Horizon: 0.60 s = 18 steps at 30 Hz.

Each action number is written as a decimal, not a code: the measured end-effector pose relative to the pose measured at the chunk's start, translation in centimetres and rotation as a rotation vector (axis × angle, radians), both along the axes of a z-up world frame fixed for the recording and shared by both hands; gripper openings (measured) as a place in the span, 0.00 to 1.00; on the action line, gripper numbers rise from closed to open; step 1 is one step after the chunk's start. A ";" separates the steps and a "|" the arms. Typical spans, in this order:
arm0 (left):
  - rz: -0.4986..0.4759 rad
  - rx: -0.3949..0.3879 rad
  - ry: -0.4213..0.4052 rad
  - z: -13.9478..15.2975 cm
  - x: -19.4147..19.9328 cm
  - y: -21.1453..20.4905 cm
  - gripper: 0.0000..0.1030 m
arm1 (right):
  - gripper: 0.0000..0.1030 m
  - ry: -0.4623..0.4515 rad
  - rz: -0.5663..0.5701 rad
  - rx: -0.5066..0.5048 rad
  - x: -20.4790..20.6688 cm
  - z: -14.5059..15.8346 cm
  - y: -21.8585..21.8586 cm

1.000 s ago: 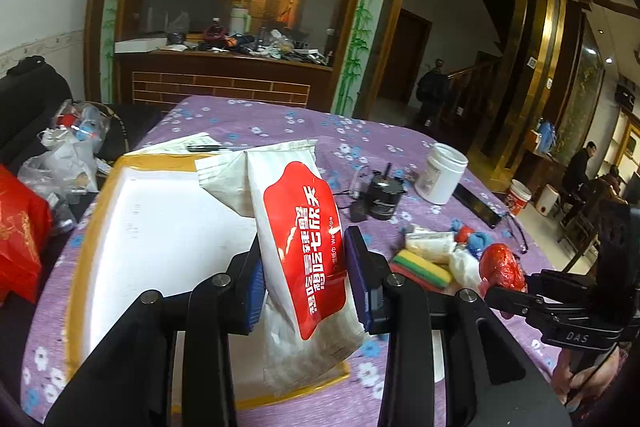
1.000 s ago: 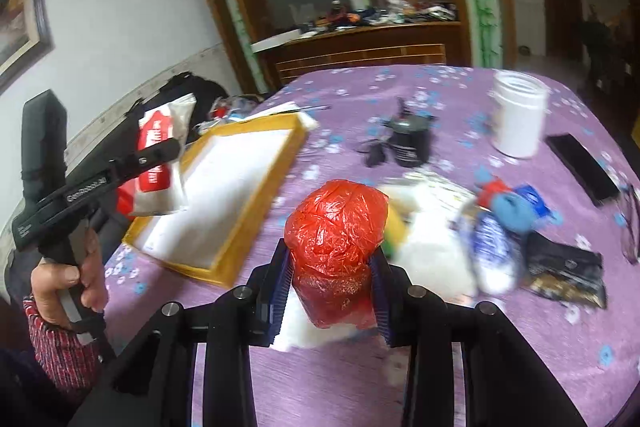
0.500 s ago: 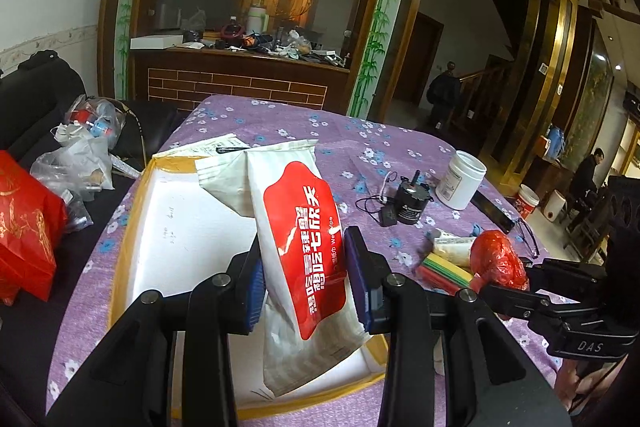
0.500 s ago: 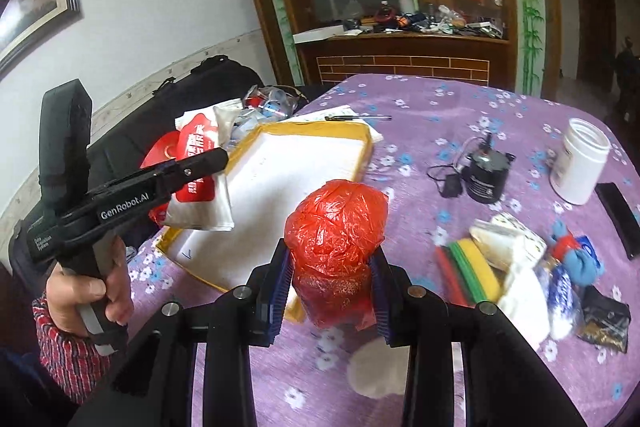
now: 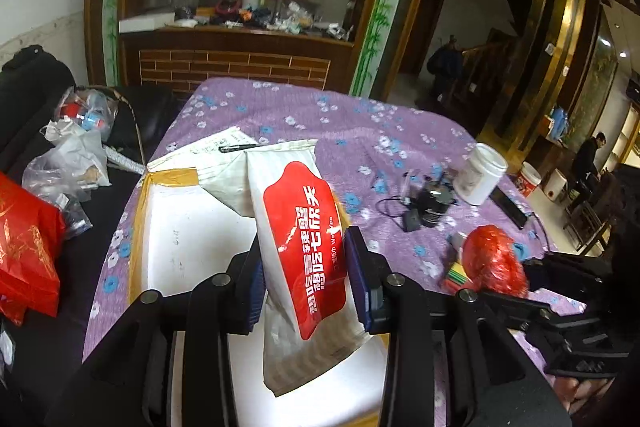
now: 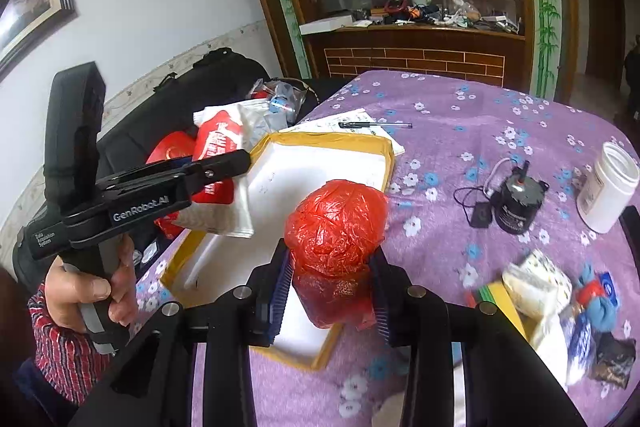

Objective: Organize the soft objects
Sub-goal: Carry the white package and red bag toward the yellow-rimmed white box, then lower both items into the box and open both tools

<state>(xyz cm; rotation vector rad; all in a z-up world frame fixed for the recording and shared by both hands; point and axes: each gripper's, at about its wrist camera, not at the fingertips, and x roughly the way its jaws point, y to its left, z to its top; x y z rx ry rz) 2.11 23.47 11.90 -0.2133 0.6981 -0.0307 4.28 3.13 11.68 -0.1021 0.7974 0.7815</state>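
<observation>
My left gripper [image 5: 306, 281] is shut on a white wet-wipe pack with a red label [image 5: 304, 247], held above the white tray with a yellow rim [image 5: 138, 227]. In the right wrist view the same pack [image 6: 218, 163] hangs at the tray's left edge in that gripper [image 6: 224, 165]. My right gripper [image 6: 330, 291] is shut on a crumpled red plastic bundle [image 6: 336, 227], held over the tray's near right part [image 6: 320, 351]. From the left wrist view the bundle [image 5: 492, 263] shows at the right.
On the purple flowered cloth lie a pile of soft items [image 6: 560, 299], a white jar [image 6: 608, 187], a black device with cable [image 6: 516, 199], a pen on papers [image 6: 374, 125] and a dark phone [image 5: 510, 207]. Bags [image 5: 24, 251] sit left of the table.
Both grippers have carried their loads to the left, toward the tray. The red bundle now hangs over the tray instead of over the pile of items.
</observation>
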 end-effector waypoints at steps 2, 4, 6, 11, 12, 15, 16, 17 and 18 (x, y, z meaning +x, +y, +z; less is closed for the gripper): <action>-0.008 -0.014 0.047 -1.0 2.0 0.6 0.33 | 0.36 0.008 -0.003 -0.003 0.9 0.0 0.9; 0.007 -0.032 0.086 -1.9 3.8 1.2 0.33 | 0.36 0.032 0.000 -0.001 2.1 -0.1 2.1; 0.002 -0.078 0.136 -3.3 5.7 1.9 0.33 | 0.36 0.052 -0.011 -0.011 3.8 -0.5 3.4; 0.020 -0.130 0.222 -6.2 8.5 3.1 0.33 | 0.37 0.109 -0.027 -0.031 7.7 -2.3 6.2; 0.027 -0.136 0.228 -6.5 8.8 3.4 0.33 | 0.37 0.120 -0.029 -0.041 8.6 -2.9 6.8; 0.043 -0.169 0.247 -7.5 9.4 4.2 0.33 | 0.37 0.137 -0.049 -0.072 10.9 -4.4 8.2; 0.046 -0.168 0.253 -7.8 9.5 4.3 0.33 | 0.37 0.145 -0.056 -0.073 11.6 -4.8 8.5; 0.047 -0.165 0.257 -7.9 9.6 4.4 0.33 | 0.37 0.159 -0.062 -0.068 12.5 -5.2 8.8; 0.048 -0.162 0.257 -8.1 9.7 4.4 0.33 | 0.37 0.168 -0.068 -0.065 13.0 -5.5 9.0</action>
